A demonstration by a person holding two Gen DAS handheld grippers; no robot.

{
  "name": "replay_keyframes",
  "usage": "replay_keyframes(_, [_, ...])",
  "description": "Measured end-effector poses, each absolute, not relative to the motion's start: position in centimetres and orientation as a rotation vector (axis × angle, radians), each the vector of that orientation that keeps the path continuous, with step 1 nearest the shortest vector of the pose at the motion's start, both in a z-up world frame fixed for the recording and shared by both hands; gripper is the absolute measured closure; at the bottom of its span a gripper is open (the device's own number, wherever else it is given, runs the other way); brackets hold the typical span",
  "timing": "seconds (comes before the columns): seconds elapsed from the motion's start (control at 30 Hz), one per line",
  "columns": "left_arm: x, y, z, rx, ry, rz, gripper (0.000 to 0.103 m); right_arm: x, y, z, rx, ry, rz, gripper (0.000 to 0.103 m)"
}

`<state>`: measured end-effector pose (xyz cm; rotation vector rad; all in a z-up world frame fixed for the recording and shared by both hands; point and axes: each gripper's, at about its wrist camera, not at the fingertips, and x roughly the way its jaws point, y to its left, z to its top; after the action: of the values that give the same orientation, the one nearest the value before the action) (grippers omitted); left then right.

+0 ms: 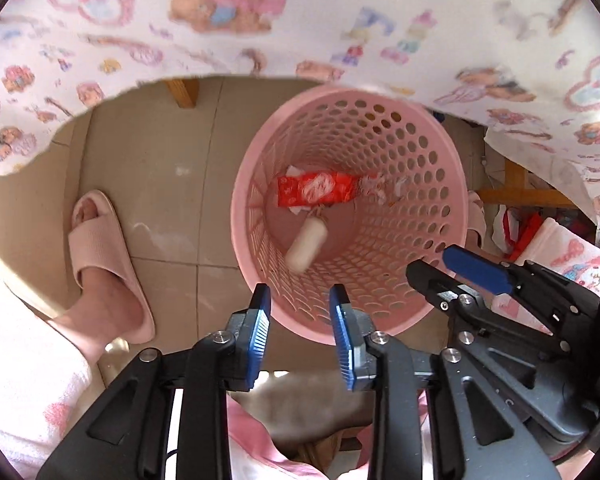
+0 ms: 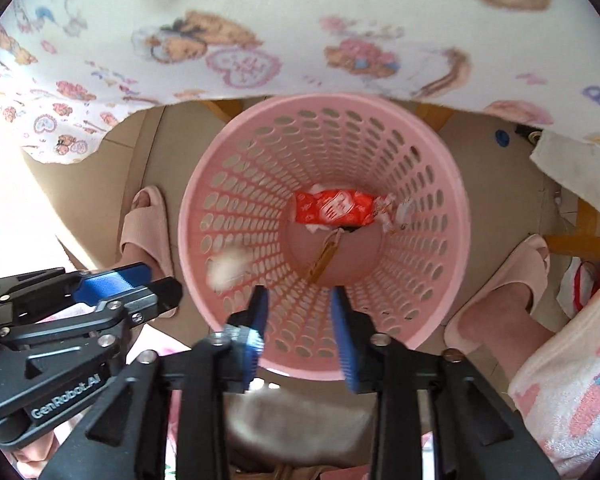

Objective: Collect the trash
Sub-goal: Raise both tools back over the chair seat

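Trash sits in the pink basket (image 1: 432,184) on the floor: a red wrapper (image 1: 318,191) whose white print we cannot read, and a blurred white piece (image 1: 306,246). Our left gripper (image 1: 300,296) and right gripper (image 2: 298,300) hang over it, jaws parted, empty. One gripper reads "GenRobot.AI".

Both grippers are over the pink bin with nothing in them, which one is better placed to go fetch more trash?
Neither clearly: left gripper and right gripper both hang open and empty over the bin.
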<state>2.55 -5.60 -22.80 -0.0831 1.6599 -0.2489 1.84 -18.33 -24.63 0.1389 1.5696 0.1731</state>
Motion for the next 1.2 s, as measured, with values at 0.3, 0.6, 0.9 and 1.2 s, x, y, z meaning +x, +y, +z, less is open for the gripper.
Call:
replay_keyframes(0.3, [3.3, -4.8, -18.6, -0.024, 1.495, -0.191, 0.061, 2.1, -19.5, -18.7, 0.098, 1.338, 0.117, 0.066])
replay_keyframes(0.6, [3.2, -4.4, -11.9, 0.026, 1.224, -0.196, 0.025, 0.8, -21.4, -10.8, 0.171, 1.033, 0.131, 0.047])
replay_keyframes(0.9, [3.6, -4.1, -9.5, 0.11, 1.103, -0.154, 0.017, -0.3, -22.3, -6.4, 0.086, 0.825, 0.063, 0.017])
replay_keyframes(1.2, [2.6, -3.2, -6.4, 0.063, 0.965, -0.14, 0.003, -0.7, -21.7, -5.6, 0.014, 0.764, 0.042, 0.017])
